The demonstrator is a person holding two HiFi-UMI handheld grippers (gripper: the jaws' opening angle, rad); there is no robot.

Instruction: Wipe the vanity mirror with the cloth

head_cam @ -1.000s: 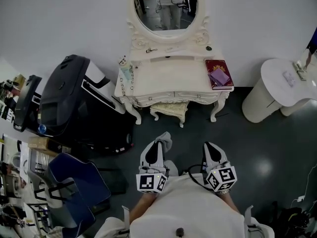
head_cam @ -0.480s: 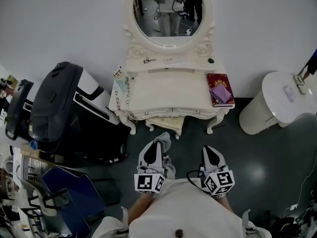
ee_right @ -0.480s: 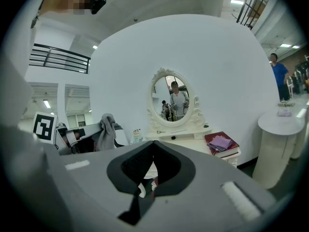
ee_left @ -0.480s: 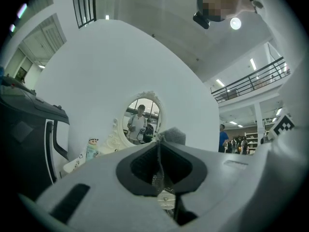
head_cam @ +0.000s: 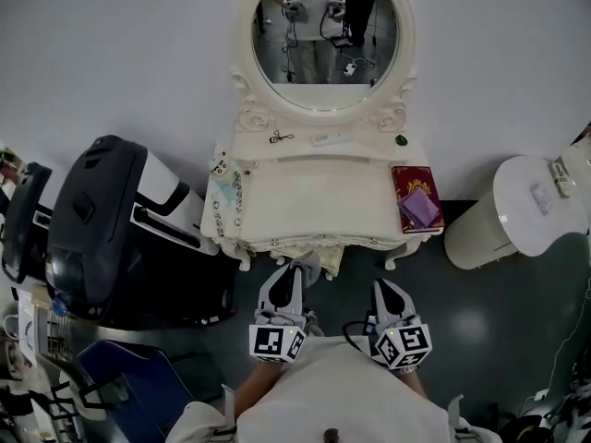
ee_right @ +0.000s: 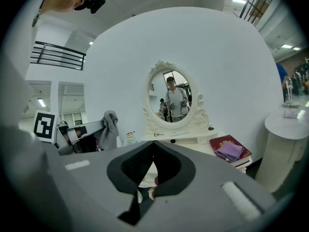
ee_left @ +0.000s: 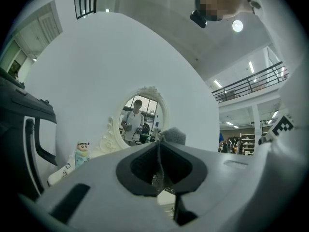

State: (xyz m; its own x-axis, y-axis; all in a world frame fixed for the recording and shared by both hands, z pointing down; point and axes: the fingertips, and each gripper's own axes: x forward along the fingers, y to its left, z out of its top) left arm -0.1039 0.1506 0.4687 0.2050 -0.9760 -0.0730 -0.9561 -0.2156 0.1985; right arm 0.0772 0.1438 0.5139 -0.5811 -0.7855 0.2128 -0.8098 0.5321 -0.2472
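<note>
I have the left tongs (head_cam: 294,277) closed on the grey cloth (head_cam: 308,264). In the left gripper view their tips meet on it, and a tuft of it bunches just past them. The right tongs (head_cam: 384,290) are closed too, tips pressed together with nothing between them. Both are low, close to my body and side by side, with the right tongs a little to the right of the cloth.

The vanity mirror (head_cam: 325,30) is straight ahead of both tongs and well apart from them. It is an oval glass in a carved cream frame, standing upright at the back of the counter (head_cam: 314,201). The near edge of the counter is just ahead of the cloth and the left tips. The cloth touches neither the counter nor the glass. A red book (head_cam: 412,212) with a purple item on top lies at the counter's right end, ahead of the right tongs and a little to their right. A small figurine (ee_left: 82,151) sits at the counter's left end, ahead and left of the left tongs.
</note>
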